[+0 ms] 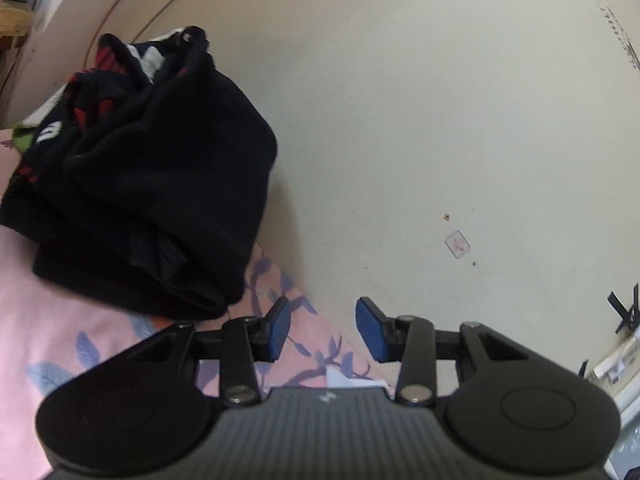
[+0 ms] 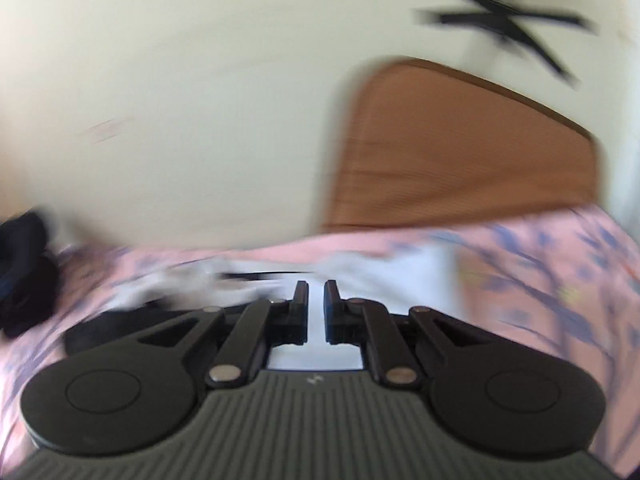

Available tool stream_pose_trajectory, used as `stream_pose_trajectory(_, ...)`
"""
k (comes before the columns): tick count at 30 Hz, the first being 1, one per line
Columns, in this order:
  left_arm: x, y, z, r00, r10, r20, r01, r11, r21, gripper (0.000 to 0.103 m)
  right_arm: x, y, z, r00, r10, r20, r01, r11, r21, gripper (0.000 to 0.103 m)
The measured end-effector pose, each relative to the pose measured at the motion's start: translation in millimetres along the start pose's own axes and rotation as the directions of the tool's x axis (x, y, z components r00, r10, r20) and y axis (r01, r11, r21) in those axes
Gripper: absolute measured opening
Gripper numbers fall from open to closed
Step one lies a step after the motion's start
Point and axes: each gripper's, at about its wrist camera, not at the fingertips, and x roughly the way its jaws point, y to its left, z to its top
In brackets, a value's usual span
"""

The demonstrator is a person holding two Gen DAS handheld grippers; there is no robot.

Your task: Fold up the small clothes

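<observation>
Left wrist is showing dark pile (image 1: 136,168) sitting ahead-left of the released left gripper (image 1: 322,328), while the right gripper (image 2: 316,312), near-clenched on nothing, is hovering over an unfolded white garment (image 2: 384,268).

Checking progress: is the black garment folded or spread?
Folded: the black garment sits bunched in thick layers atop the pile, not laid flat.

Left gripper (image 1: 322,328): jaws parted, nothing between the blue pads (image 1: 370,328). Right gripper (image 2: 316,312): jaws nearly closed (narrow gap), empty.
</observation>
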Motion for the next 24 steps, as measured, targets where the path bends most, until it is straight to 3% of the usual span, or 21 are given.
stream_pose_trajectory(2, -2, 2, 2, 1.000, -0.002, 0.008, 0.002, 1.000, -0.004, 0.037, 19, 65, 4, 0.991, 0.124, -0.050, -0.131, 0.977, -0.168, 0.019)
stream_pose_trajectory(5, -1, 1, 3, 1.000, -0.004, 0.010, 0.004, 1.000, 0.004, 0.037, 56, 153, -12, 0.968, 0.197, -0.158, -0.246, 0.874, -0.418, 0.048)
stream_pose_trajectory(6, -1, 1, 4, 1.000, -0.005, 0.007, 0.005, 1.000, 0.003, 0.037, 68, 175, -20, 0.965, 0.186, -0.186, -0.254, 0.838, -0.483, 0.054)
stream_pose_trajectory(8, -2, 4, 6, 1.000, -0.020, -0.001, 0.020, 1.000, -0.014, 0.037, 99, 201, -31, 0.960, 0.146, -0.238, -0.259, 0.786, -0.561, 0.054)
stream_pose_trajectory(11, -10, 10, 10, 0.999, -0.041, 0.006, 0.042, 0.998, -0.036, 0.037, 136, 218, -39, 0.962, 0.042, -0.271, -0.203, 0.774, -0.600, 0.053)
stream_pose_trajectory(12, -13, 10, 11, 0.999, -0.042, 0.012, 0.042, 0.998, -0.041, 0.037, 144, 216, -39, 0.960, 0.034, -0.276, -0.196, 0.788, -0.584, 0.048)
stream_pose_trajectory(13, -14, 11, 11, 0.999, -0.043, 0.015, 0.044, 0.998, -0.048, 0.037, 143, 214, -35, 0.955, 0.052, -0.292, -0.209, 0.817, -0.538, 0.033)
stream_pose_trajectory(14, -15, 13, 12, 0.999, -0.045, 0.017, 0.046, 0.997, -0.057, 0.037, 144, 210, -30, 0.949, 0.060, -0.311, -0.211, 0.852, -0.480, 0.009)
stream_pose_trajectory(17, -16, 14, 13, 0.999, -0.048, 0.022, 0.049, 0.996, -0.072, 0.037, 112, 186, -4, 0.953, 0.217, -0.211, -0.269, 0.926, -0.264, 0.007)
stream_pose_trajectory(20, -12, 9, 8, 0.999, -0.042, 0.006, 0.043, 0.998, -0.046, 0.037, 54, 123, 21, 0.944, 0.329, -0.004, -0.329, 0.944, 0.021, 0.007)
stream_pose_trajectory(22, -6, 3, 3, 0.999, -0.039, -0.020, 0.039, 0.999, -0.013, 0.037, 21, 68, 21, 0.955, 0.277, 0.102, -0.290, 0.945, 0.148, 0.008)
stream_pose_trajectory(24, 3, -9, -5, 0.997, -0.046, -0.061, 0.048, 0.998, 0.038, 0.037, -4, 20, 8, 0.978, 0.154, 0.140, -0.181, 0.962, 0.206, 0.008)
